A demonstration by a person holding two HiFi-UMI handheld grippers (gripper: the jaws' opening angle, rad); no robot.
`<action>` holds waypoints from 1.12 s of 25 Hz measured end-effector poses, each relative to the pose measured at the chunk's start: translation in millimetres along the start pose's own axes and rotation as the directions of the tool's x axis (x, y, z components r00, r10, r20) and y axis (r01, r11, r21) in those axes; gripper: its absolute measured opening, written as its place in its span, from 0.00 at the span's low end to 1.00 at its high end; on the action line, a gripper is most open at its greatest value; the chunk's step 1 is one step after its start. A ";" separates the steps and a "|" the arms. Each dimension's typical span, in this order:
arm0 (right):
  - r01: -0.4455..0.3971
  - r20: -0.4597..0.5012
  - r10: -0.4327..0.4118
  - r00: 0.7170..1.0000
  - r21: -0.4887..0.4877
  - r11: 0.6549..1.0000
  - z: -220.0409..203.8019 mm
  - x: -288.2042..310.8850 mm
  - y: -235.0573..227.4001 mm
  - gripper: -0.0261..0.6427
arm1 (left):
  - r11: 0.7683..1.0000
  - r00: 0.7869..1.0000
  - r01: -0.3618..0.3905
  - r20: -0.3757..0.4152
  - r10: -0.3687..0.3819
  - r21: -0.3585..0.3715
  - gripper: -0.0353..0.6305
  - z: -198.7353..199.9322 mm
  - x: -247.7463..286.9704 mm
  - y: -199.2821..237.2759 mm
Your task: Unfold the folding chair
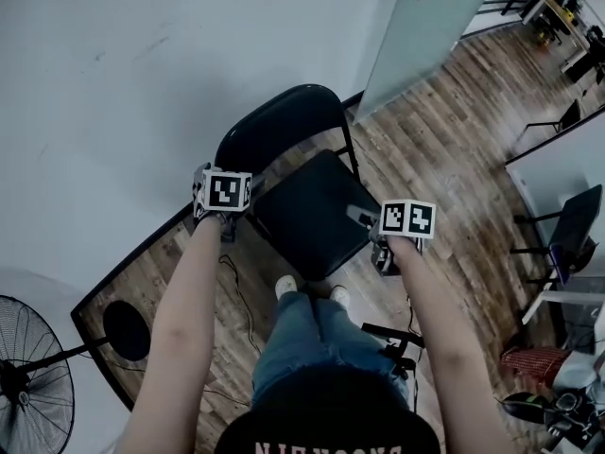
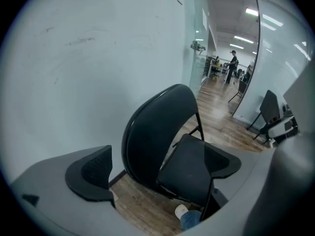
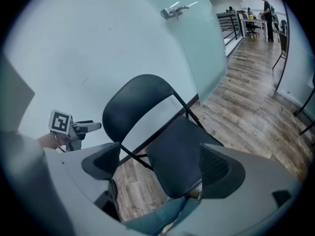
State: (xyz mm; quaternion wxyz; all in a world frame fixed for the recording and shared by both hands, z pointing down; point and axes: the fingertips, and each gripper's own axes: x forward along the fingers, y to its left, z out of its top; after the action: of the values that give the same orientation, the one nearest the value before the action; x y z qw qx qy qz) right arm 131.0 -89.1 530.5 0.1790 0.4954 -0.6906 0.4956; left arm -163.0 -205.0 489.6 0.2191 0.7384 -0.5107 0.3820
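Observation:
A black folding chair (image 1: 307,216) stands by the white wall, its seat down and its rounded backrest (image 1: 279,126) upright. My left gripper (image 1: 219,201) hovers at the seat's left edge and my right gripper (image 1: 371,223) at the seat's right front corner. In the left gripper view the left gripper (image 2: 160,168) is open, its pads wide apart, with the chair (image 2: 152,132) beyond them and untouched. In the right gripper view the right gripper (image 3: 160,166) is open too; the seat (image 3: 177,154) lies past the pads, and the left gripper (image 3: 74,127) shows beside the backrest.
The person's feet (image 1: 286,287) stand right in front of the seat. A floor fan (image 1: 28,367) is at the lower left, a frosted glass door (image 1: 425,26) beyond the chair. Another chair (image 1: 577,230) stands at the right. A cable (image 1: 236,291) runs over the wooden floor.

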 end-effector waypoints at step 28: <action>-0.066 0.021 0.077 0.997 -0.316 0.946 48.6 -74.1 102.6 0.75 | 0.984 0.962 0.052 0.274 -0.003 -0.172 0.88 15.4 -128.1 -25.9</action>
State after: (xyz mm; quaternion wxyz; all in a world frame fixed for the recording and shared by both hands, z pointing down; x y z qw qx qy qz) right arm 87.4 -91.6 402.2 0.2260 0.4433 -0.7813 0.3768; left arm -157.8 -130.9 380.9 0.2168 0.7686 -0.5576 0.2265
